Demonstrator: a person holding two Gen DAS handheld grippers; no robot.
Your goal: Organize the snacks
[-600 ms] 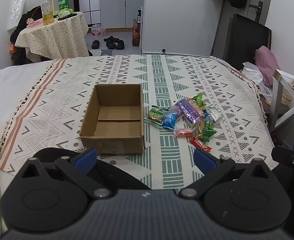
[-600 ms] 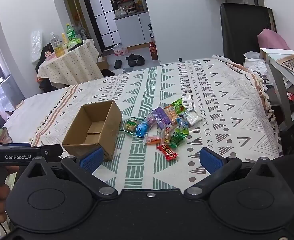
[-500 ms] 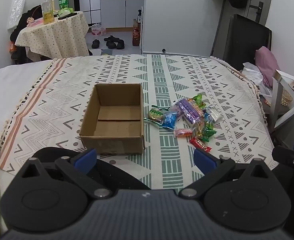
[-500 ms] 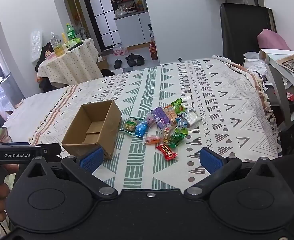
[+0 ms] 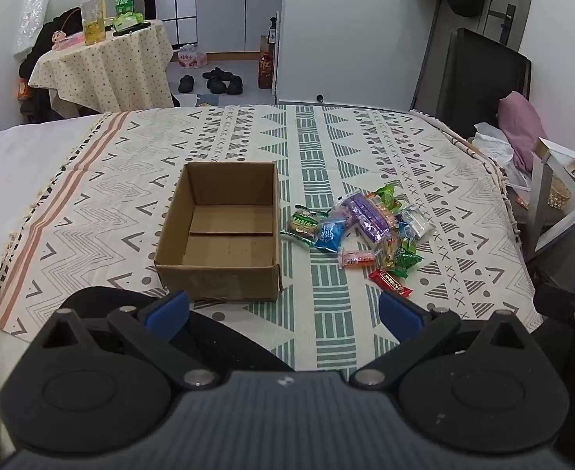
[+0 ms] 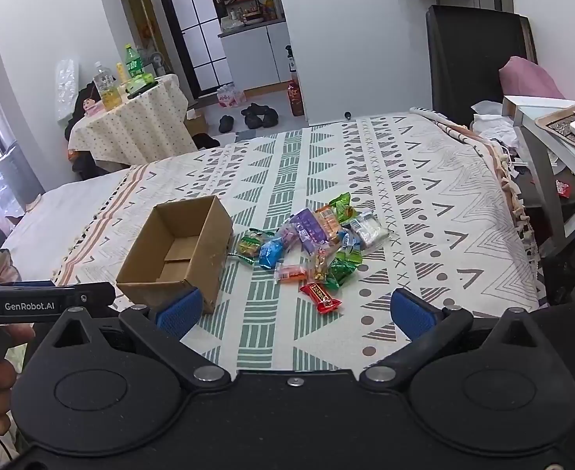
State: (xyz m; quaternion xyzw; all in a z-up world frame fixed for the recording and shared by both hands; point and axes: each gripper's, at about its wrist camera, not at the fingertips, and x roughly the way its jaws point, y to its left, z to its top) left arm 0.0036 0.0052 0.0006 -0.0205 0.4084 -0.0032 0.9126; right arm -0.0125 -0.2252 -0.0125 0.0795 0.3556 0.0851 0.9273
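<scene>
Hovering over the near edge of the bed (image 5: 366,149), both released: left hand-held gripper (image 5: 283,307) spread wide and holding nothing, right hand-held gripper (image 6: 293,309) likewise spread and bare. Lying in a loose pile of snacks (image 5: 366,231) just right of the cardboard box (image 5: 225,235), nothing yet inside the box. Resting nearest, slightly apart from the pile: a red packet (image 6: 320,297). Risking a slip, judging by the glossy wrappers, or pinching two overlapping packets at once. Risking pressing fingertips into the soft patterned cover and snagging cloth. Risking nudging the light box aside or tipping it when dropping a packet against its right wall.
</scene>
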